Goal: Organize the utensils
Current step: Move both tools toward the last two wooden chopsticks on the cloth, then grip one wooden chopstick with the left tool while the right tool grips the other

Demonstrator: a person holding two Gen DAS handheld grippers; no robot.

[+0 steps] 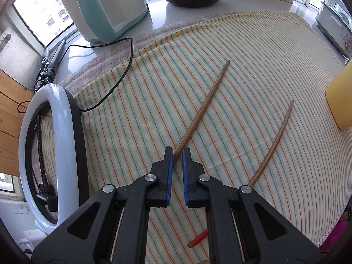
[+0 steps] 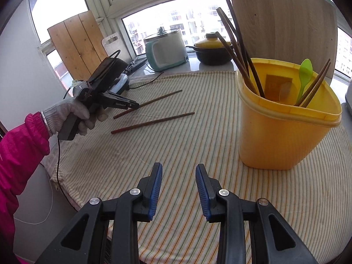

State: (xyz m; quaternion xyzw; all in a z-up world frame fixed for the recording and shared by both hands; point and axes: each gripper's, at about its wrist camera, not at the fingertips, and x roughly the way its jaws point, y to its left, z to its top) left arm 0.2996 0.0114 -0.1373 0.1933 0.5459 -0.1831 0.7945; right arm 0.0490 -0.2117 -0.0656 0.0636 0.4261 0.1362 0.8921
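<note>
Two brown chopsticks lie on the striped cloth. The far chopstick (image 1: 204,107) (image 2: 151,102) runs between the blue pads of my left gripper (image 1: 177,151) (image 2: 135,106), whose jaws are narrowly open around its near end, not clamped. The near chopstick (image 1: 275,140) (image 2: 154,122) lies to its right. Its red-tipped end (image 1: 198,238) shows under the gripper. The yellow utensil holder (image 2: 283,132) (image 1: 340,96) stands at the right, holding several chopsticks and a green spoon (image 2: 304,77). My right gripper (image 2: 178,171) is open and empty above the cloth.
A ring light (image 1: 55,151) stands at the table's left edge with its black cable (image 1: 125,66) lying over the cloth. A teal rice cooker (image 2: 166,50), a black pot with a yellow lid (image 2: 212,50) and wooden boards (image 2: 77,46) are by the window.
</note>
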